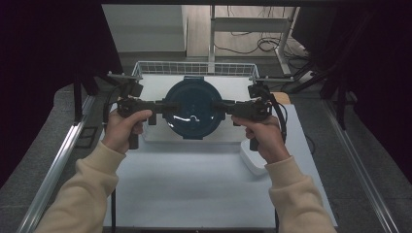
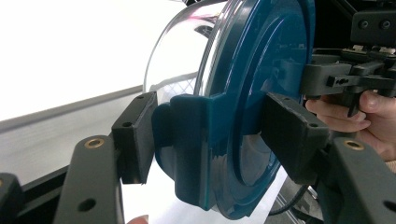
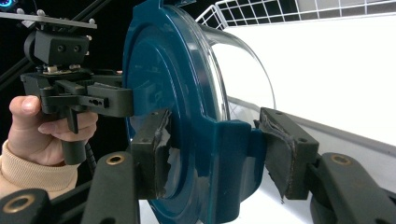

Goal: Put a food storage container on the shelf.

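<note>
A round container, its dark blue lid [image 1: 193,108] on a clear glass bowl [image 2: 177,51], hangs level above the table between both grippers. My left gripper [image 1: 160,104] is shut on the lid's left clasp tab [image 2: 191,140], one pad on the lid's top and the other on the bowl side. On the opposite clasp tab [image 3: 233,158] my right gripper [image 1: 226,107] is shut in the same way. The left gripper view has the right gripper [image 2: 327,77] across the lid. The right gripper view has the left gripper [image 3: 107,100] at the lid's far edge.
Behind the container stands a white wire basket [image 1: 194,68]. A white tray [image 1: 194,138] lies beneath it on the white table [image 1: 194,189]. A white box [image 1: 250,158] rests by my right hand. Metal rails [image 1: 63,155] run along both sides of the table.
</note>
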`<state>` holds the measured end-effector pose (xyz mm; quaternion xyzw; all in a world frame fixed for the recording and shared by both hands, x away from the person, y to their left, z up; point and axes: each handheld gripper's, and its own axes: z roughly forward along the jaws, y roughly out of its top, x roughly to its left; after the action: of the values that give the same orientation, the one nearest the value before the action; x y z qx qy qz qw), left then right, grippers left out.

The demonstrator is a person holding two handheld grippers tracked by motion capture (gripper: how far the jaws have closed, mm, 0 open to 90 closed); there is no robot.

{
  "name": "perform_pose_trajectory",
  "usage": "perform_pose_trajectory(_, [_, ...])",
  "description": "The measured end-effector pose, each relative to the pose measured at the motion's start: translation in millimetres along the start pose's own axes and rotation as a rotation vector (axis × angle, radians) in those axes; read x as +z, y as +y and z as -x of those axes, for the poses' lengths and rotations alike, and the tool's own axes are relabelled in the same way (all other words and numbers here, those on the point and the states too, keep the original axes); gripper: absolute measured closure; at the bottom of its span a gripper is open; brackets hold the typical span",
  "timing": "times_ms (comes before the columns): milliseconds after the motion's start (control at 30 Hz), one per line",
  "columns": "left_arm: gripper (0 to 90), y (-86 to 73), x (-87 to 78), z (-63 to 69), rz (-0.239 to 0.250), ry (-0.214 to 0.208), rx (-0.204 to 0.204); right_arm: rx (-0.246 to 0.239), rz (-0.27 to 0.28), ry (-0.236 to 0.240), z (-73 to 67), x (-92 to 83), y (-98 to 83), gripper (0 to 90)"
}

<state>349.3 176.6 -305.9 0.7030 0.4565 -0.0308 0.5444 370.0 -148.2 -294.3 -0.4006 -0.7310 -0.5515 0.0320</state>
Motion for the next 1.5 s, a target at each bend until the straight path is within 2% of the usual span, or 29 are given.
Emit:
perform_pose_trajectory(133, [37.7, 9.2, 1.0, -2.5, -0.003, -0.007, -0.014, 0.000, -0.003, -0.001, 1.9, 1.1, 7.5, 45.4])
perform_pose_trajectory(667, [38.2, 37.6, -3.1, -4.2, 0.009, -0.005, -0.005, -0.016, -0.007, 0.011, 4.0, 3.5, 35.9, 45.5])
perform_pose_trajectory(933, [38.3, 51.0, 0.5, -9.7, 0.009, -0.008, -0.009, -0.013, -0.016, 0.012, 9.0, 6.3, 49.8, 45.6])
perform_pose_trajectory(1100, [38.3, 56.6, 5.6, -17.2, 0.008, -0.015, -0.018, -0.003, -0.031, 0.009, 16.4, 11.2, 58.0, 45.7])
perform_pose_trajectory(1500, [38.4, 64.9, 19.2, -37.5, -0.005, -0.006, -0.070, 0.024, -0.055, 0.022, 38.9, 27.4, 67.1, 45.7])
